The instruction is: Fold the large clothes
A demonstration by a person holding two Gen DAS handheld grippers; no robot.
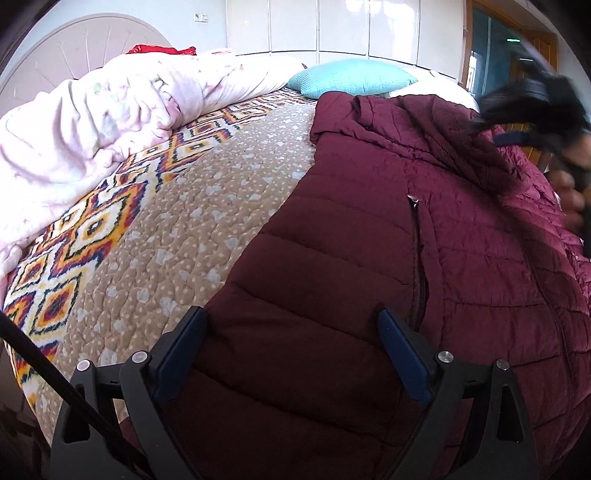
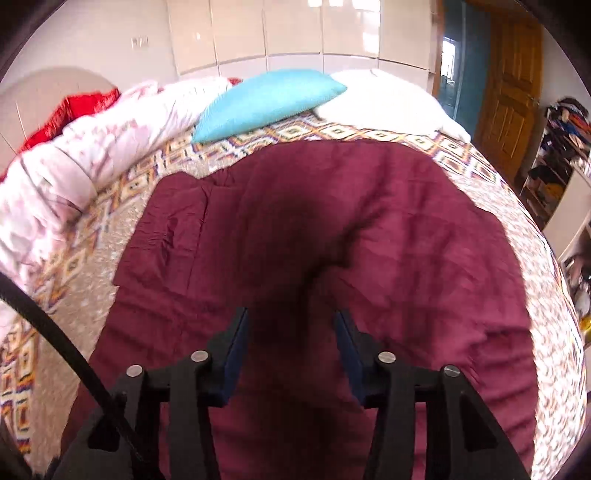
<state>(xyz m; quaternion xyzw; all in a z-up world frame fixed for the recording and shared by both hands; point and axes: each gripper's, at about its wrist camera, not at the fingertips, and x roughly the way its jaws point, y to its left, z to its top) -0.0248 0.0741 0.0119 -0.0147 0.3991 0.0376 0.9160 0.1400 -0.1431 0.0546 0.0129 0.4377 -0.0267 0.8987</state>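
Both the left gripper (image 1: pixel 290 325) and right gripper (image 2: pixel 291 326) are hovering, jaws apart, over the maroon jacket (image 1: pixel 388 240) lying on the bed (image 1: pixel 192 229).

Pretty clearly someone's bedroom at home: a bed (image 1: pixel 192 221) with a patterned quilted cover, a rumpled pink duvet (image 1: pixel 92 122), a teal pillow (image 2: pixel 266 99) and a rounded headboard (image 1: pixel 74 48). Glossy white wardrobe doors (image 2: pixel 295 29) run along the back wall, a wooden door (image 2: pixel 513 85) on the right, cluttered shelves (image 2: pixel 561 147) beside it.
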